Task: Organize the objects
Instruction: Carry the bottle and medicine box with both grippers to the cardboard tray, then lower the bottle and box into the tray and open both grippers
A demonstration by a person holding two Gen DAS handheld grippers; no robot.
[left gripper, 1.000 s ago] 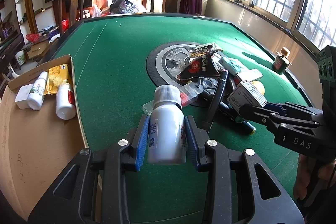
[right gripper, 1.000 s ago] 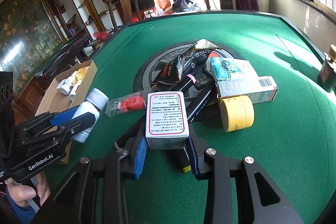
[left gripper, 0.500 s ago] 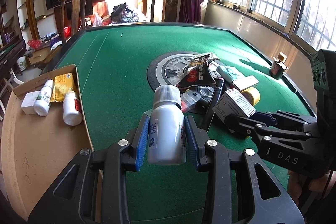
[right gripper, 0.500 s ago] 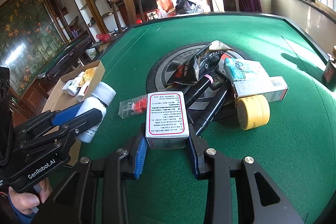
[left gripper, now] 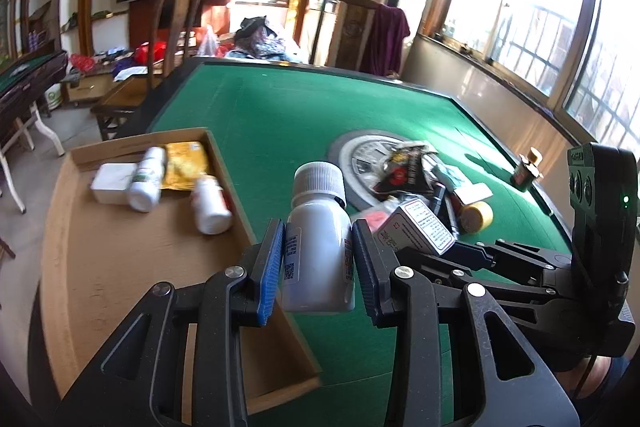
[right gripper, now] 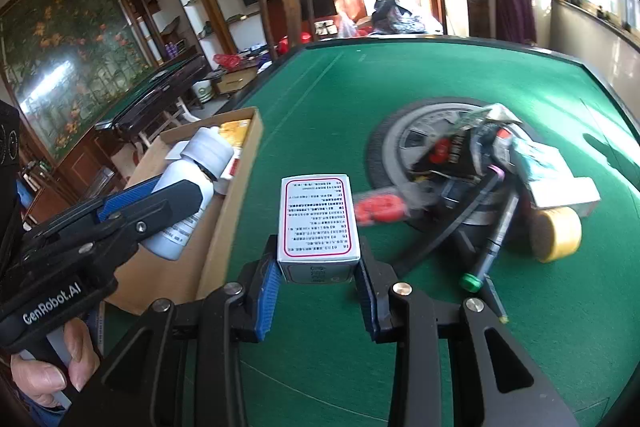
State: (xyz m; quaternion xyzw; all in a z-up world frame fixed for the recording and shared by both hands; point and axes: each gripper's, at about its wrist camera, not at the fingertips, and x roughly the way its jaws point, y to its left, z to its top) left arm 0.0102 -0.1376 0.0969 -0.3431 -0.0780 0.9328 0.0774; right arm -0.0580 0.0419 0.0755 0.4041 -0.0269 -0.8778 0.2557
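Two loads are in my hands at once, so trouble can start on either side. Farthest left sits the cardboard box [left gripper: 132, 267], already holding a white carton, two white bottles and a yellow packet at its far end. My left gripper [left gripper: 318, 267] is clamped on a white bottle [left gripper: 318, 247], carried upright above the box's near wall where cardboard meets the green table [left gripper: 280, 107]. The pads grip only its lower body, so I judge a quick tilt could swing the capped top and let it slide out; lowered carelessly, it could also catch the box wall.

My right gripper [right gripper: 316, 277] is closed on a small white box [right gripper: 316, 223] with a red border, held over the felt just right of the cardboard wall. It sticks well forward of the pads, so a knock against that wall or against my left gripper, which is close beside it, could lever it loose. Further right, the pile [right gripper: 492, 179] of remaining items waits on the round centre plate.
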